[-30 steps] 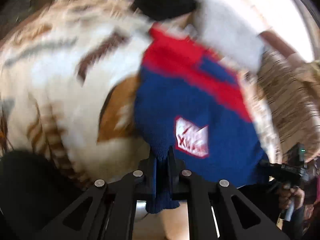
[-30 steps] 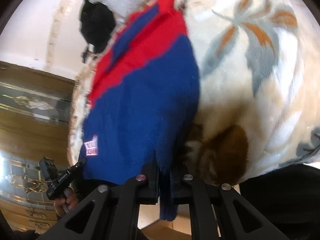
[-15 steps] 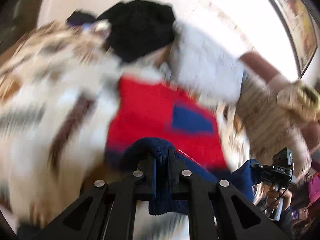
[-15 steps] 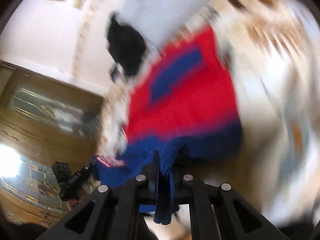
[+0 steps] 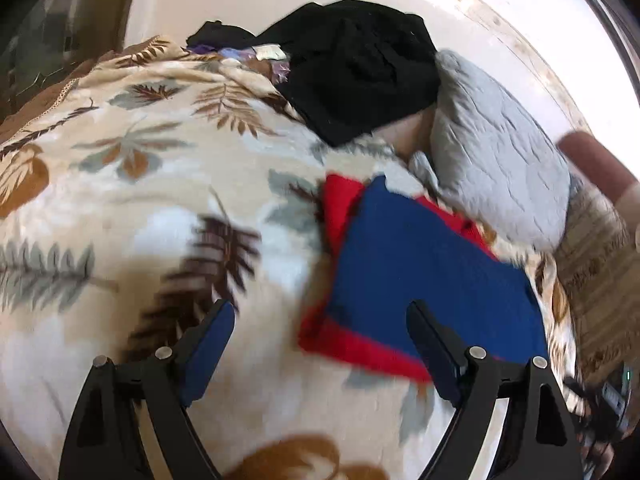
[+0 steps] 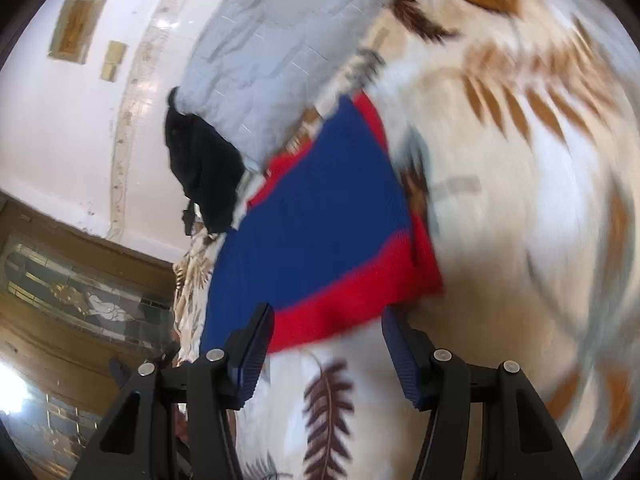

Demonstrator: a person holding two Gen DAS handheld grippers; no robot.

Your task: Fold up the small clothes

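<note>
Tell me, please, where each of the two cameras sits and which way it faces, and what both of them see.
Left wrist: sits on the left gripper, looking down along its fingers, jaws opening with nothing between them, at the folded blue and red sweater on the leaf-print blanket.
Right wrist: sits on the right gripper, facing the same sweater from its other side; jaws opening, empty.
Shared: sweater, blanket, grey pillow, black garment.
</note>
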